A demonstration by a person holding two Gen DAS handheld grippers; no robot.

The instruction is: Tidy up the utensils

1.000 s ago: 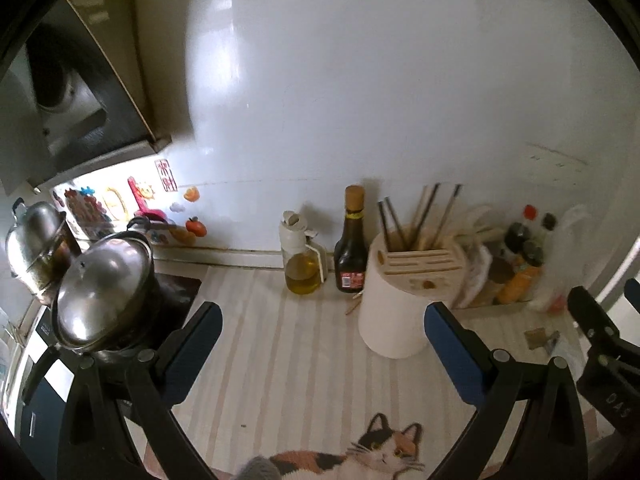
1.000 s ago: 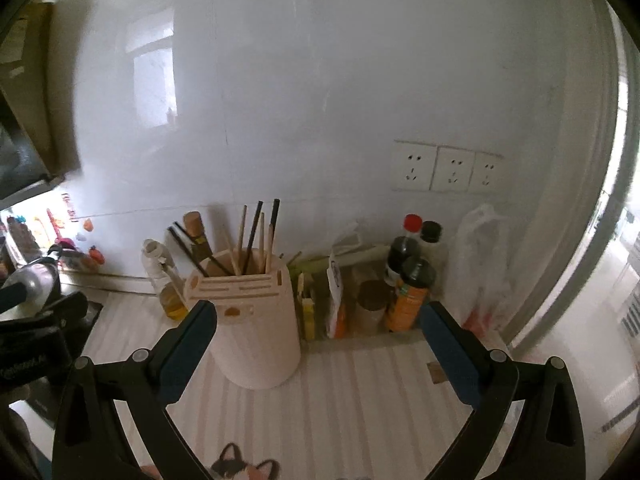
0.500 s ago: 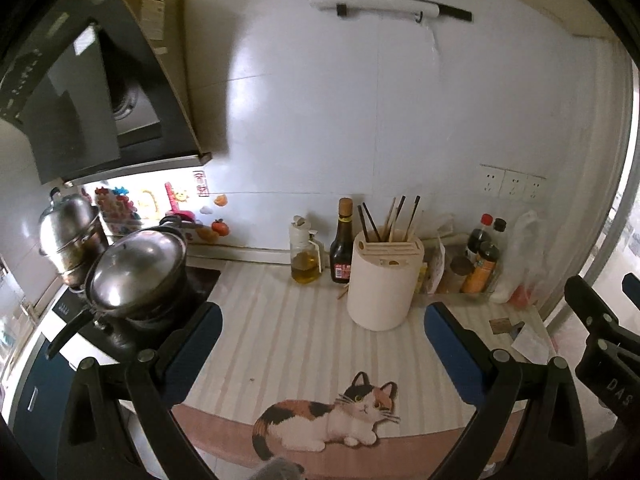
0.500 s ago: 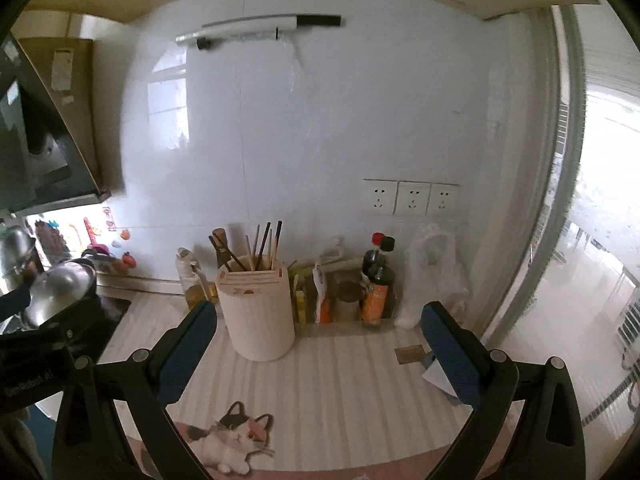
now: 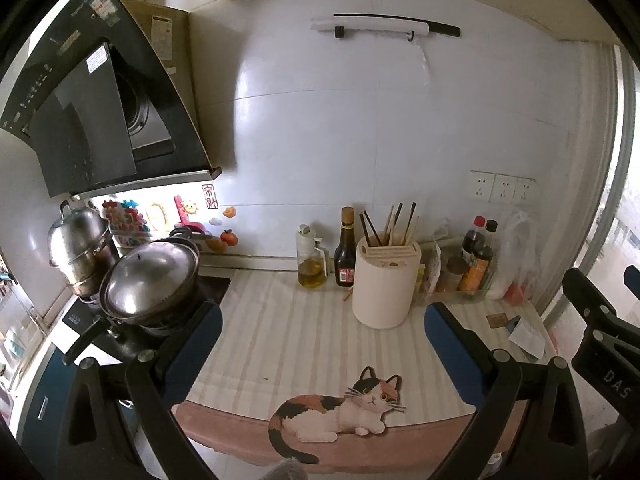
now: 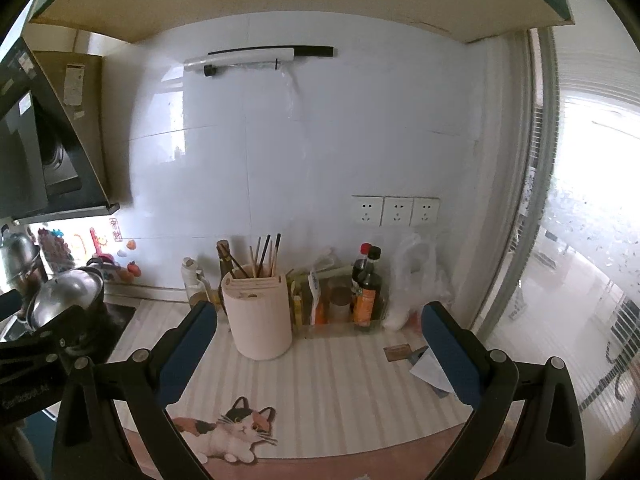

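A cream utensil holder [image 5: 384,286] stands upright on the striped counter mat, with several chopsticks [image 5: 394,220] sticking out of its top. It also shows in the right wrist view [image 6: 260,316] with the chopsticks [image 6: 264,254]. One loose chopstick [image 5: 347,294] lies on the mat by the holder's left base. My left gripper [image 5: 322,330] is open and empty, well back from the holder. My right gripper [image 6: 318,332] is open and empty, also back from the holder.
An oil bottle [image 5: 310,258] and a dark sauce bottle [image 5: 346,254] stand left of the holder. Bottles and packets [image 5: 474,262] crowd the right. Pots [image 5: 150,276] sit on the stove at left. Paper scraps [image 6: 424,362] lie right. The mat's cat print [image 5: 340,412] marks the front edge.
Both grippers have pulled back and up from the holder, so the counter looks smaller and more of the wall and hood shows. Both stayed open and empty.
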